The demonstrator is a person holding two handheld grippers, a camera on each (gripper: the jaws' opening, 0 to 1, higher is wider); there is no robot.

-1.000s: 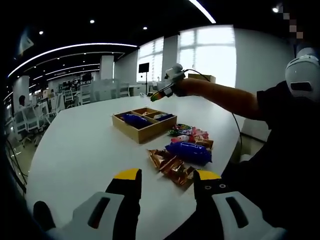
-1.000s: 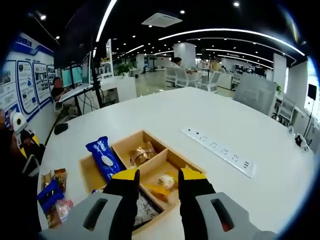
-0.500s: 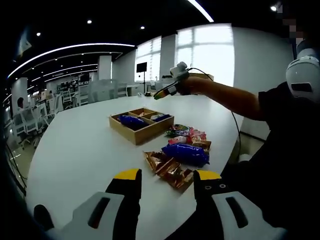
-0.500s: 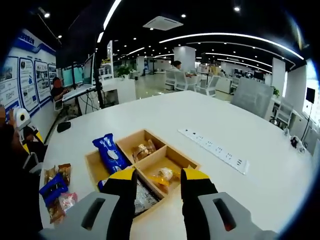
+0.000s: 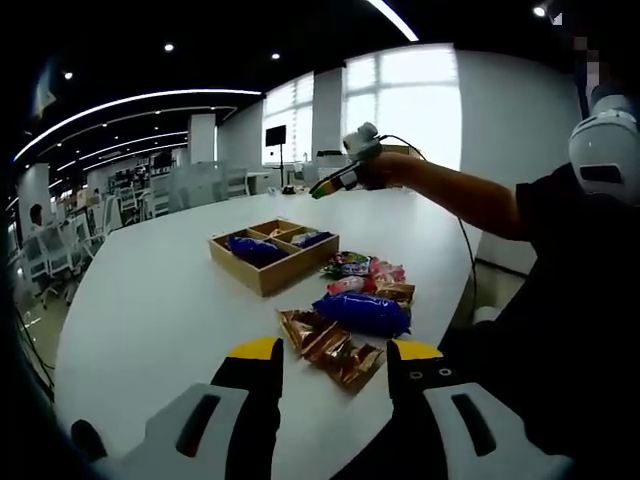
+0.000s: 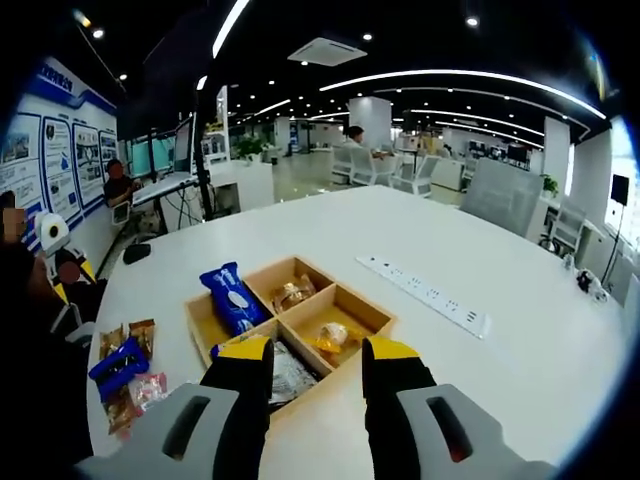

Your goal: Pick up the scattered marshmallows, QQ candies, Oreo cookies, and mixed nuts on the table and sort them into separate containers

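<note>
Wooden tray (image 6: 372, 312) sits on your white surface (image 6: 480, 380) with packets in its compartments; loose snacks (image 5: 350, 310) lie just beside it. Your right claw (image 6: 315, 350) hangs released above the tray; your left claw (image 5: 335, 352) is released over the pile.

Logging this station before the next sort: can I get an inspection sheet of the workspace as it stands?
Surface: white table, large, rounded edge.
Job's things: wooden divided tray holds a blue packet and other wrapped snacks; a pile of loose packets lies near the table edge.
Clutter: white power strip beyond the tray.
Grippers: left tool open, low over the table near the brown packets; right tool open, raised over the tray.
Cables: one runs from the right tool along the person's arm.
Surroundings: open office, chairs, wall posters, windows.
</note>
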